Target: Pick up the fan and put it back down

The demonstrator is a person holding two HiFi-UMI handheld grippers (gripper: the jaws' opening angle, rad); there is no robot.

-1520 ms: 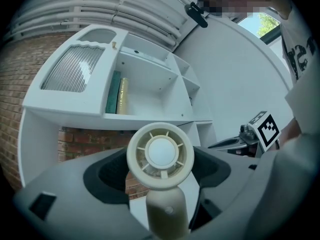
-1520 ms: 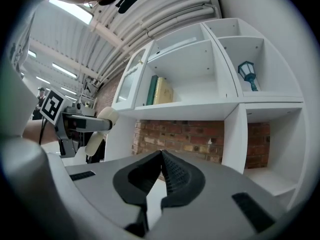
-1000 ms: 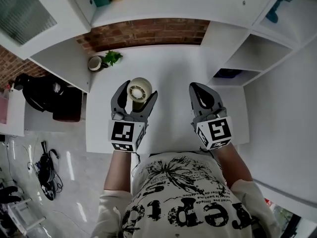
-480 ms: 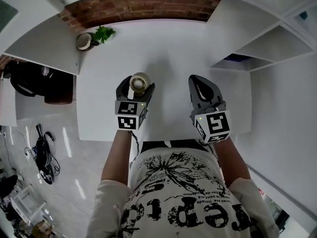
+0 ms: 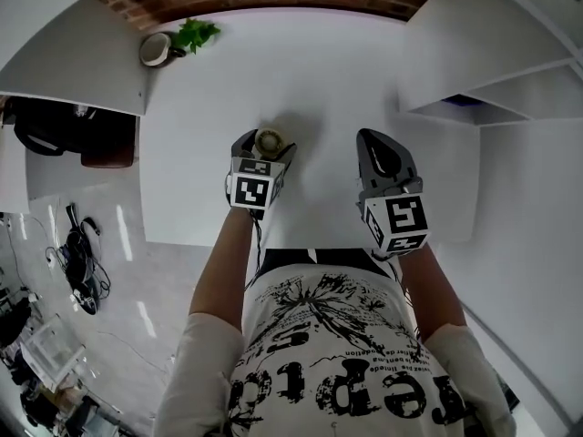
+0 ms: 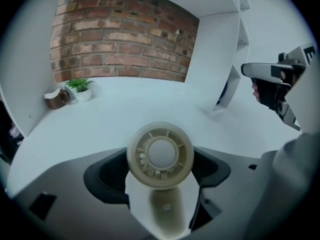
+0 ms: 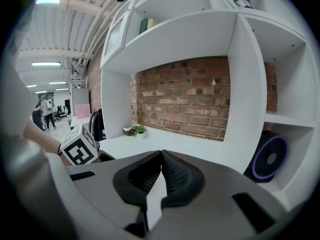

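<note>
While the right gripper (image 7: 161,156) hangs off to its side with jaws pressed together on nothing, the left gripper (image 5: 267,146) clamps the small cream fan (image 6: 160,154) between its jaws, over the white desk (image 5: 328,71).

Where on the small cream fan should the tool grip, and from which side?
Probably grip the fan by the slimmer stem under its round head, from the person's side, one jaw each side. The head is wide and slotted; the left tool holds it roughly so.
</note>
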